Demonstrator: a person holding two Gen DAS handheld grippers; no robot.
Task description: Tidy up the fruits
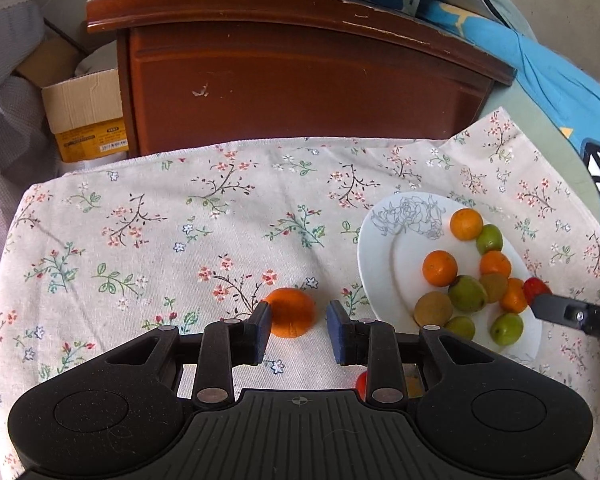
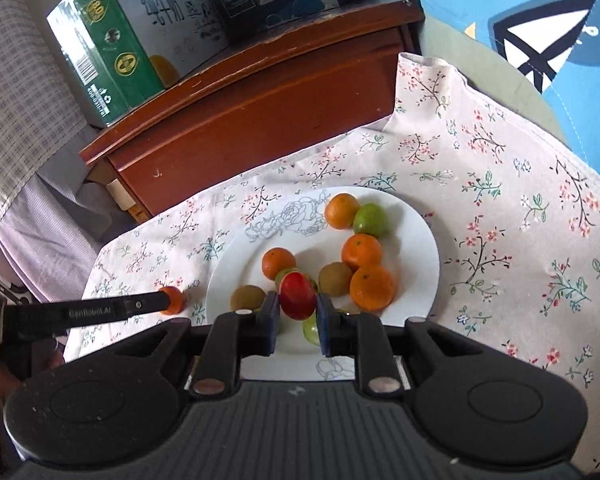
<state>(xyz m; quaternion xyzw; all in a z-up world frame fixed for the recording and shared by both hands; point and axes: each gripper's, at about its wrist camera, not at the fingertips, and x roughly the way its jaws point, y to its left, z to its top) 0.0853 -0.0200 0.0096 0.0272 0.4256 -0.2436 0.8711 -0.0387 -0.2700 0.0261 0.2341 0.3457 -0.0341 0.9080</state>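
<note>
Fruit sits mostly gathered on the white oval china plate (image 2: 420, 248) with a grey rose drawing, just ahead of the right gripper (image 2: 298, 312), which suggests the plate is the collecting spot. That gripper is clamped narrow on a small red oval fruit (image 2: 298, 294), held above the plate's near side, probably ready to be set down among the rest. On the plate I count four round orange tangerines (image 2: 371, 287), two brown kiwis (image 2: 335, 278) and, as far as the views show, four green fruits (image 2: 371, 221), some partly hidden. One more round orange tangerine (image 1: 292, 312) lies on the floral cotton tablecloth (image 1: 140, 240), off the plate, between the blue pads of the left gripper (image 1: 298, 320); its jaws stand apart around it, seemingly not yet pressing, likely lining up a pick.
</note>
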